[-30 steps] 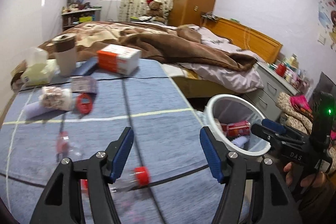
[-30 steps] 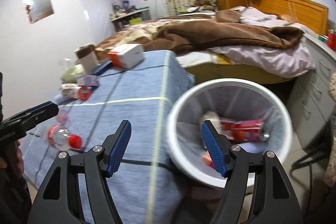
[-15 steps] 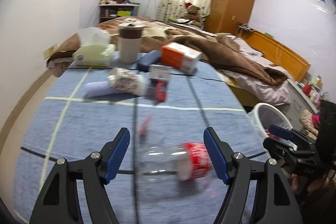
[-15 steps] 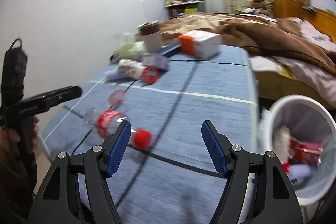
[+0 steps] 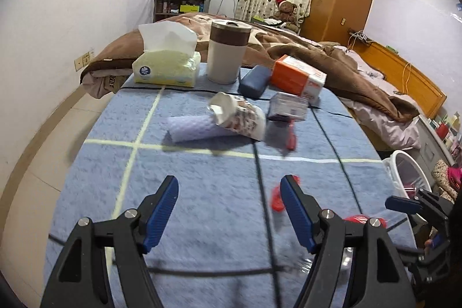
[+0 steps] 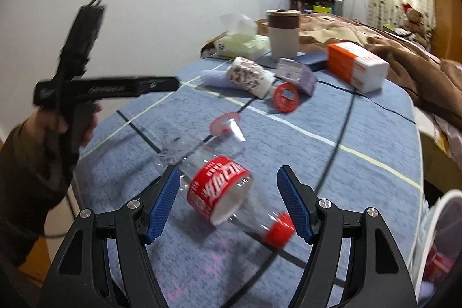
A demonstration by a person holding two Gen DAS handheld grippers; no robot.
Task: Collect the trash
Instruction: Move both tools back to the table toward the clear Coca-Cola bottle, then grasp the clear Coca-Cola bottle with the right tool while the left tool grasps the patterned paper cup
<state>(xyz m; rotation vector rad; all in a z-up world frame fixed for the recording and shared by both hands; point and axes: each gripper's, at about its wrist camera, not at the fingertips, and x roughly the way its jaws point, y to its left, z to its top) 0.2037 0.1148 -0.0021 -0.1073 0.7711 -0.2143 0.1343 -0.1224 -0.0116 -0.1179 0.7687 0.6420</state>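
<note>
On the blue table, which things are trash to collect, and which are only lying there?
Likely for the job:
- clear plastic bottle, lying between the open right gripper fingers
- crushed paper cup
- white bin beside the table

Likely just lying about:
- tissue pack
- lidded cup, upright
- orange box
- dark blue case

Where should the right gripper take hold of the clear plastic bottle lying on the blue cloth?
Probably across the labelled middle of the bottle, coming down from above. It lies on its side between the open fingers of the right gripper, red cap toward the camera; the label band looks widest and least tapered.
</note>
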